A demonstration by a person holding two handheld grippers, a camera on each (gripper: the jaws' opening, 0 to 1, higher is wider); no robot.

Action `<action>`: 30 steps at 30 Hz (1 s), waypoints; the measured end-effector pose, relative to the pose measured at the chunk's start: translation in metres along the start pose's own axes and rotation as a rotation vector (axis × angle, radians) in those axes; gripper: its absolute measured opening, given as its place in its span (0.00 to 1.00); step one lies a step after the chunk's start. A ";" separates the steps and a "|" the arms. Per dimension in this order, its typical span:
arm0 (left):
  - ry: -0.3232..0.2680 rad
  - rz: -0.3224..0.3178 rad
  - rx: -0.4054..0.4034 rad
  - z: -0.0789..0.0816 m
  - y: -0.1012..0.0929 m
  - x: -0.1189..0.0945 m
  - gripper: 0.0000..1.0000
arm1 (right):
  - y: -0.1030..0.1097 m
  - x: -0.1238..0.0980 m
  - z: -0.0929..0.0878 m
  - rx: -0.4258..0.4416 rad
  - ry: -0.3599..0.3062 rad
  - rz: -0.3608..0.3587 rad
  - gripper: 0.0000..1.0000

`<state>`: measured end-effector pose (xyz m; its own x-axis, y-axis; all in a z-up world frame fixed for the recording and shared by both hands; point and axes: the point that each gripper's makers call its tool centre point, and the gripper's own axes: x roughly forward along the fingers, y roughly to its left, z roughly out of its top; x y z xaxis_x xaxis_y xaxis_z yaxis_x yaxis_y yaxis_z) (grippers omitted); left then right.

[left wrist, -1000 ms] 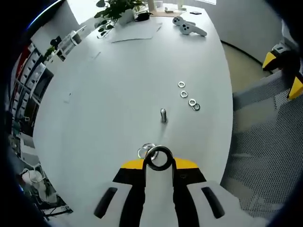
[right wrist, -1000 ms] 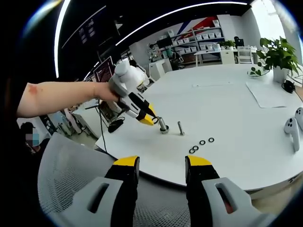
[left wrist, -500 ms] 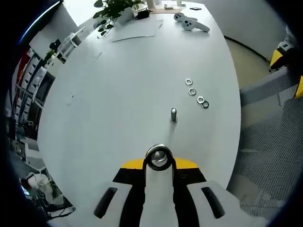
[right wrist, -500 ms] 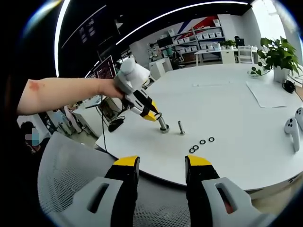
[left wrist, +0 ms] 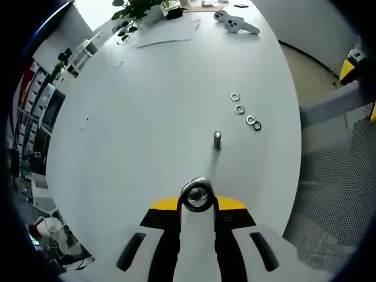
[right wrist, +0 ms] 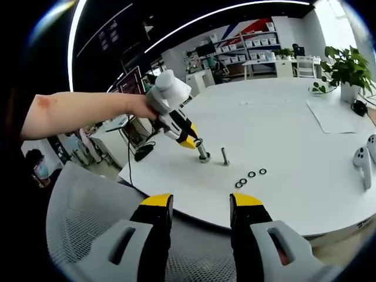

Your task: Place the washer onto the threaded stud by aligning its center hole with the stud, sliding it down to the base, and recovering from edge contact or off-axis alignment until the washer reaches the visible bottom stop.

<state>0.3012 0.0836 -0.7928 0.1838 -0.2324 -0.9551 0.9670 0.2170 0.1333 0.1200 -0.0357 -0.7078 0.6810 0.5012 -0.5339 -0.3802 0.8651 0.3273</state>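
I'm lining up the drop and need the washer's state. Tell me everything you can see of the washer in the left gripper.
The washer is a shiny metal ring with a dark rim and open center hole, clamped at the tip of the left gripper. In the right gripper view it sits at the top of a threaded stud, well above the base, on the white table. Whether the stud has entered the hole is too small to tell.

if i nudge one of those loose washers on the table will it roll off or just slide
Probably slide: each loose washer lies flat on the smooth white table. Thin and metallic-looking, so likely stiff and light. Lying flat, it may be fiddly to pick up.
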 end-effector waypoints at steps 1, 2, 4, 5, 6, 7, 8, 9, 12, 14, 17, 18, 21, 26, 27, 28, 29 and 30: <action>0.001 0.000 -0.002 0.000 0.000 0.000 0.19 | 0.000 0.000 0.000 0.000 -0.001 0.000 0.41; 0.003 0.001 -0.001 0.000 0.001 0.001 0.19 | 0.000 0.000 0.000 0.000 -0.001 0.000 0.41; 0.006 0.000 -0.003 0.000 0.001 0.002 0.19 | 0.000 0.000 0.000 0.000 -0.001 0.001 0.41; 0.009 -0.002 -0.001 0.000 0.001 0.003 0.19 | 0.000 0.000 0.000 0.000 -0.001 0.002 0.41; 0.010 -0.001 0.001 -0.001 0.001 0.003 0.19 | 0.000 0.000 0.000 0.000 -0.001 0.002 0.41; 0.013 -0.002 0.001 -0.001 0.001 0.004 0.19 | 0.000 0.000 0.000 0.000 -0.001 0.002 0.41; 0.015 -0.004 0.001 -0.001 0.001 0.005 0.19 | 0.000 0.000 0.000 0.000 -0.002 0.002 0.41; 0.015 -0.005 0.001 0.000 0.001 0.005 0.19 | 0.000 0.000 0.000 0.000 -0.002 0.002 0.41; 0.019 -0.008 0.002 0.000 0.001 0.007 0.19 | 0.000 0.000 0.001 0.001 -0.003 0.003 0.41; 0.025 -0.010 0.006 0.000 0.001 0.010 0.19 | 0.001 0.000 0.001 0.001 -0.003 0.004 0.41; 0.032 -0.011 0.009 0.000 0.002 0.013 0.19 | 0.001 0.000 0.000 0.000 -0.002 0.005 0.41; 0.035 -0.012 0.007 -0.001 0.002 0.014 0.19 | 0.001 0.000 0.000 0.000 -0.002 0.005 0.41; 0.044 -0.018 0.009 -0.002 0.002 0.018 0.19 | 0.001 0.000 0.000 0.000 -0.001 0.006 0.41; 0.062 -0.028 0.009 -0.003 0.000 0.024 0.19 | 0.001 0.000 0.000 0.002 0.000 0.006 0.41; 0.070 -0.026 0.014 -0.004 -0.001 0.026 0.19 | 0.001 0.000 0.000 0.002 0.001 0.006 0.41; 0.071 -0.027 0.021 -0.004 -0.002 0.028 0.19 | 0.001 0.000 0.000 0.003 0.001 0.006 0.41; 0.080 -0.027 0.030 -0.005 -0.002 0.031 0.19 | 0.001 0.000 0.000 0.003 0.001 0.006 0.41; 0.086 -0.025 0.027 -0.007 -0.003 0.032 0.19 | 0.001 0.000 0.000 0.003 0.001 0.006 0.41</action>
<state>0.3033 0.0818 -0.8254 0.1445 -0.1554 -0.9772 0.9759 0.1858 0.1147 0.1194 -0.0346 -0.7078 0.6780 0.5064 -0.5328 -0.3823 0.8620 0.3329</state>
